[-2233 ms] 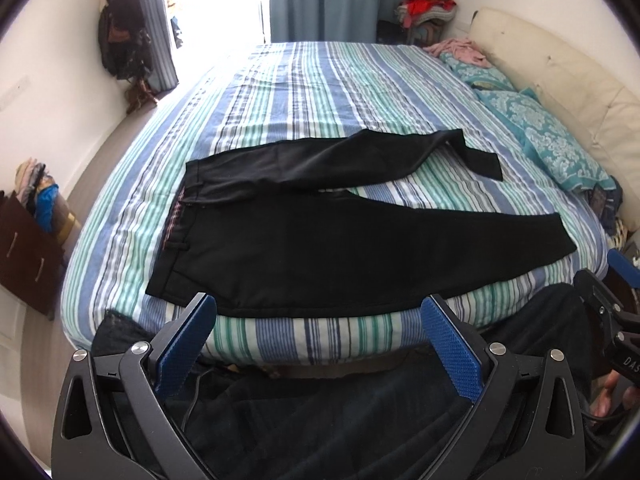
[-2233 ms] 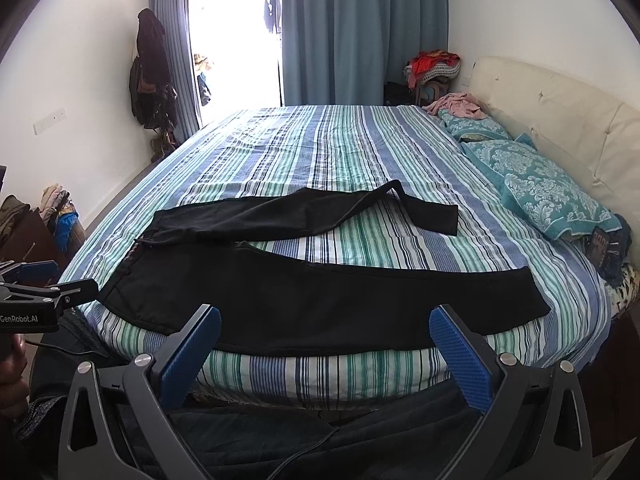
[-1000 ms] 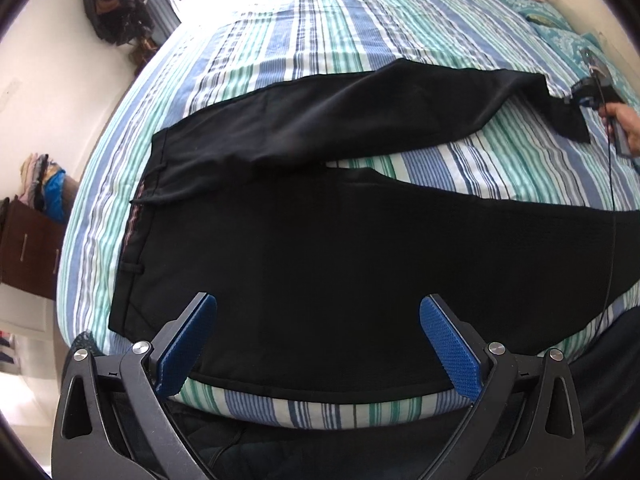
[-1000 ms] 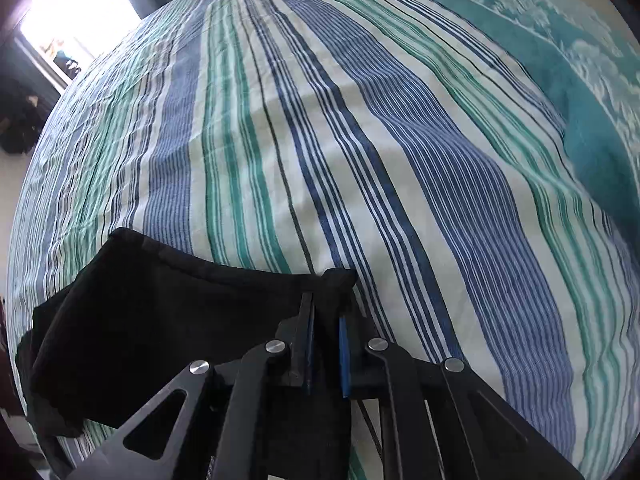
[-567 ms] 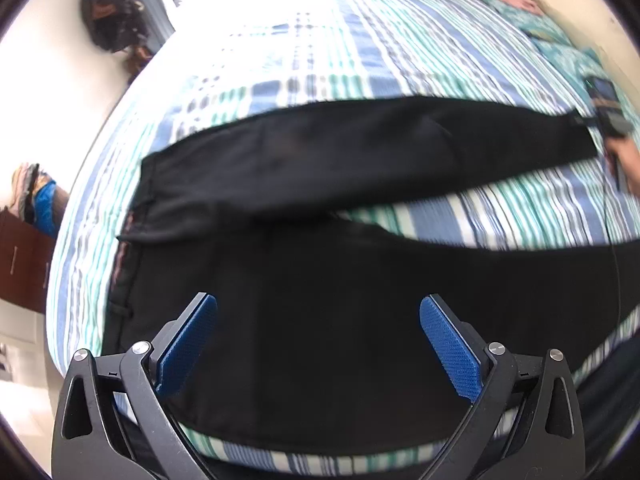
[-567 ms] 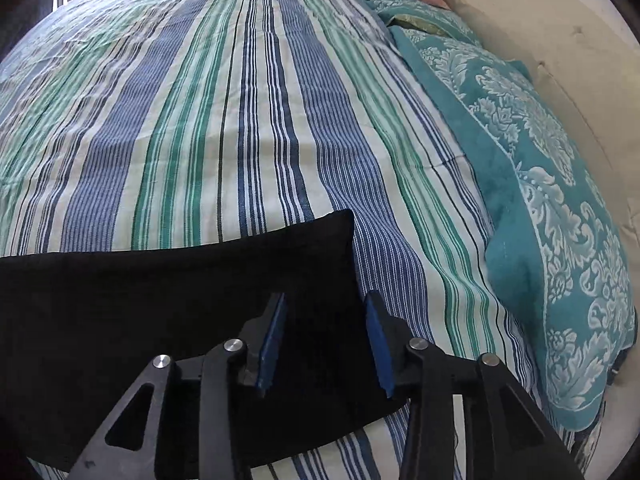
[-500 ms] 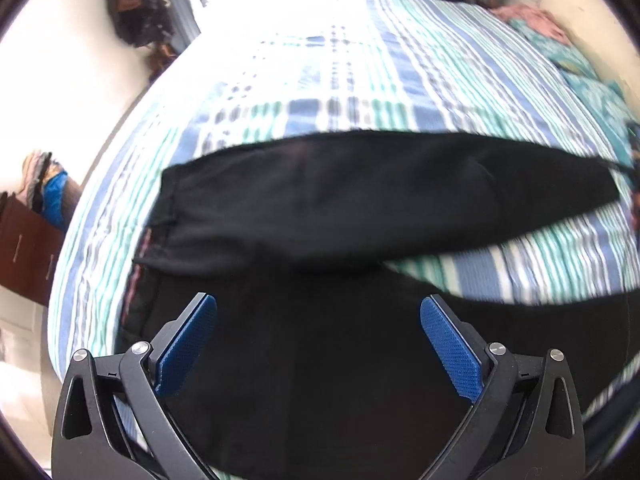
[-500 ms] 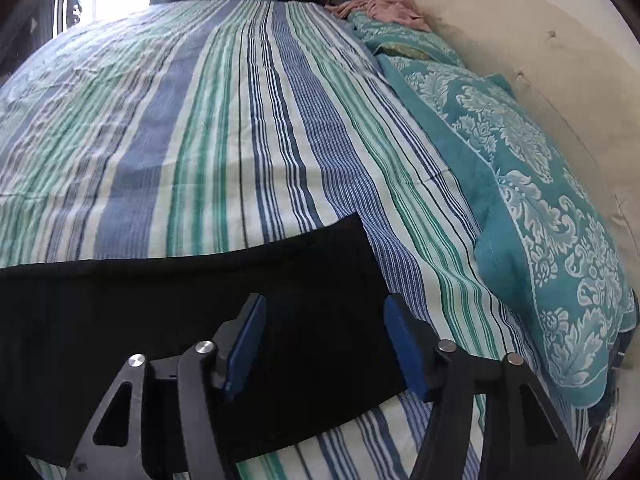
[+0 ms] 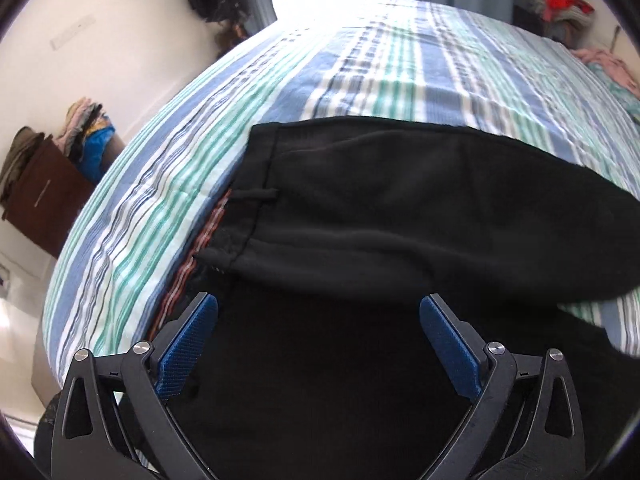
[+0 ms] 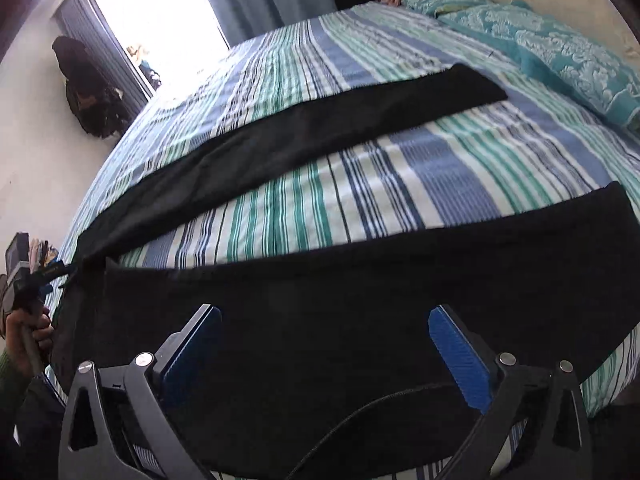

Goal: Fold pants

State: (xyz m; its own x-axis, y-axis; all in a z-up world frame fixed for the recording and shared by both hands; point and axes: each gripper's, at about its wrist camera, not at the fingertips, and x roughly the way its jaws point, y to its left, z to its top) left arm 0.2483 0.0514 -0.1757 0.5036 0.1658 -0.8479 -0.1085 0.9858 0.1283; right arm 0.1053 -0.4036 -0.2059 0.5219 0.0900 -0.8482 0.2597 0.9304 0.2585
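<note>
Black pants [image 9: 400,208] lie spread on the striped bed [image 9: 360,68], waistband [image 9: 256,184] to the left. In the right wrist view the far leg [image 10: 304,132] runs straight to the upper right and the near leg [image 10: 360,280] lies along the bed's front edge. My left gripper [image 9: 319,302] hangs open over the seat of the pants, just right of the waistband, holding nothing. My right gripper [image 10: 325,312] is over the near leg with its jaws opening wide; the cloth lies below them, not pinched. The left gripper [image 10: 44,276] and a hand [image 10: 28,328] show at the left edge.
Teal patterned pillows [image 10: 560,52] and a cream headboard line the bed's right side. A brown cabinet [image 9: 44,200] with piled clothes stands by the left wall. Dark clothes [image 10: 88,92] hang beside the bright window. A black cable [image 10: 360,420] crosses below my right gripper.
My right gripper let go of the far leg's hem, opened wide and pulled back over the near leg. The far leg now lies straight. My left gripper moved left toward the waistband.
</note>
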